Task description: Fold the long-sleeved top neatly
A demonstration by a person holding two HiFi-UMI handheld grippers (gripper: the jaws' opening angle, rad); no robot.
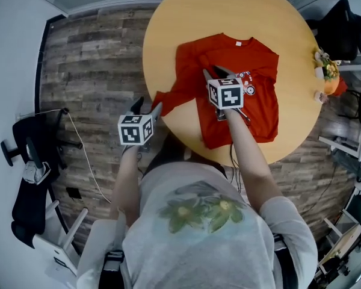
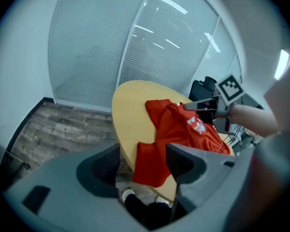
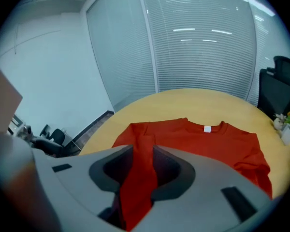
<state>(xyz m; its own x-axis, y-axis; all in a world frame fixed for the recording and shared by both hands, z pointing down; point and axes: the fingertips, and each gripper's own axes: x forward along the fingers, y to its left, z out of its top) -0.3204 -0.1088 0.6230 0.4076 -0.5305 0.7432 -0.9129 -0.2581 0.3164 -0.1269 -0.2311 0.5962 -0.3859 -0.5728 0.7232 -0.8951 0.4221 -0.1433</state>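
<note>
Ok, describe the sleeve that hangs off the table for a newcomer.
Find the round yellow table with the red top lying on it. The sleeve runs from the top's left side to the table's near edge. Only its end hangs off the rim, just ahead of the open left gripper.

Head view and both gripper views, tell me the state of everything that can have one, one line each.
Red top: lying face up on the round table, not yet neatly folded.
Sleeve: hanging over the table edge, ungripped.
Left gripper: jaws open, empty, near the sleeve end.
Right gripper: jaws closed on a raised ridge of the top's fabric.
</note>
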